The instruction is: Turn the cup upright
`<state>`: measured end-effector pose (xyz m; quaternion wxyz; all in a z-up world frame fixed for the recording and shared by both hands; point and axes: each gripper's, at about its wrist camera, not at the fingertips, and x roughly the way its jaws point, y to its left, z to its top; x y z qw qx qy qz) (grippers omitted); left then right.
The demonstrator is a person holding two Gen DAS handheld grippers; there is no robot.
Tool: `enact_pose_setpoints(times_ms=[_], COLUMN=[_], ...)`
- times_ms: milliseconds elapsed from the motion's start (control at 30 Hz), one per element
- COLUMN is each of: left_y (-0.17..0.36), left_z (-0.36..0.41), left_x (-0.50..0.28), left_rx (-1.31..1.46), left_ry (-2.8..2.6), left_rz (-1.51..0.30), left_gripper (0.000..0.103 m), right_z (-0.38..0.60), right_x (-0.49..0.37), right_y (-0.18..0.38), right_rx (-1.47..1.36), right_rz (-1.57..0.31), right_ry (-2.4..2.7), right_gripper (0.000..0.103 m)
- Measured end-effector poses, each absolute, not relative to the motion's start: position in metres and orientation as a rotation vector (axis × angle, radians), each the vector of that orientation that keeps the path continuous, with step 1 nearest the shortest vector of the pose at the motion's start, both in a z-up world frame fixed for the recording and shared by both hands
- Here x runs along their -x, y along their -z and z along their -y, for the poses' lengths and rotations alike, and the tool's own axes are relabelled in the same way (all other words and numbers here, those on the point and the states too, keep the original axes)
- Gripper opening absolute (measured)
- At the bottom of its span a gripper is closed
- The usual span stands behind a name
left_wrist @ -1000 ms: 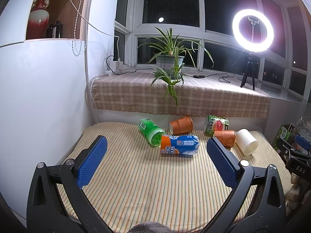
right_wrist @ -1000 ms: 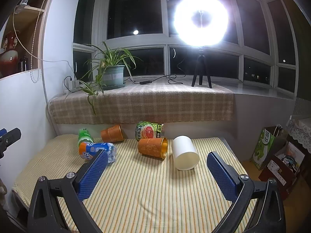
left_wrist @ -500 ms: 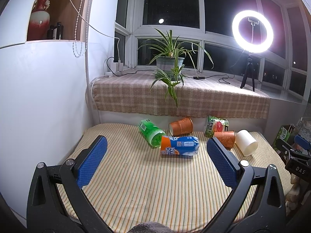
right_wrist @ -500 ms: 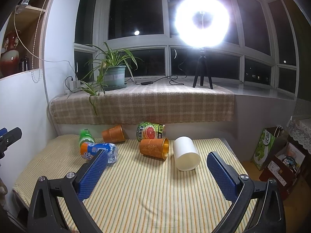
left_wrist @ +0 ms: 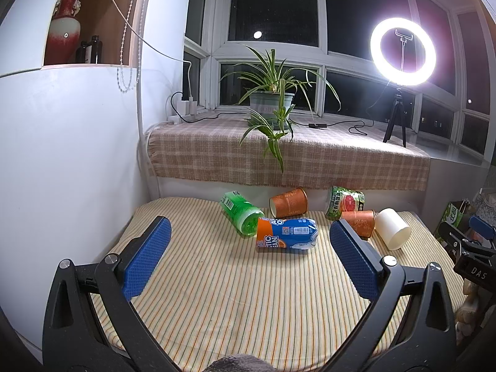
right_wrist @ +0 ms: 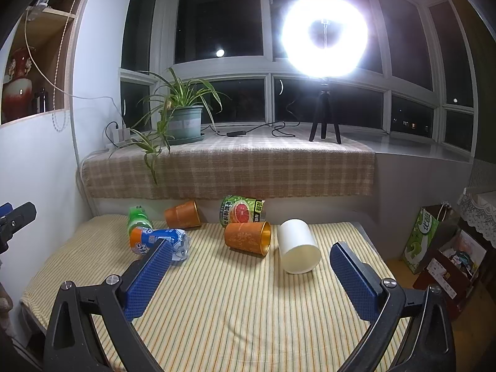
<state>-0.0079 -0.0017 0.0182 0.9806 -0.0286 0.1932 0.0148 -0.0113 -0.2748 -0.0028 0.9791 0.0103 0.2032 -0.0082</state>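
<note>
Three cups lie on their sides on the striped table: a white cup (right_wrist: 298, 250) (left_wrist: 393, 228), an orange cup with a gold inside (right_wrist: 248, 237) (left_wrist: 358, 218), and a plain orange cup (right_wrist: 183, 214) (left_wrist: 289, 202) near the back. My right gripper (right_wrist: 251, 274) is open and empty, held above the table's front, short of the white cup. My left gripper (left_wrist: 249, 255) is open and empty, short of the blue-and-orange bottle. The right gripper's tip also shows at the right edge of the left wrist view (left_wrist: 468, 238).
A blue-and-orange bottle (left_wrist: 286, 234) (right_wrist: 159, 241), a green bottle (left_wrist: 241, 212) (right_wrist: 138, 217) and a green grapefruit can (left_wrist: 344, 202) (right_wrist: 243, 211) lie among the cups. A plaid-covered sill (right_wrist: 235, 167) with a potted plant (right_wrist: 181, 124) and ring light (right_wrist: 324, 32) stands behind. A white wall is left, bags (right_wrist: 424, 238) right.
Both grippers stay open. The right wrist view has drifted slightly, so the objects sit a little further right and lower; the left view is nearly unchanged.
</note>
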Motion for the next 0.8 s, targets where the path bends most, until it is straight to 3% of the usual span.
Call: enact_pose_setpoints(times_ms=[800], left_y=[-0.018], left_z=[-0.003], left_x=[0.006], left_rx=[0.063], left_ry=[-0.039], left_rz=[-0.393], left_gripper=[0.103], right_z=[0.263], right_x=[0.008], right_y=[0.008], right_rx=[-0.010], right_rz=[-0.420], right_ry=[-0.011], right_gripper=[0.103])
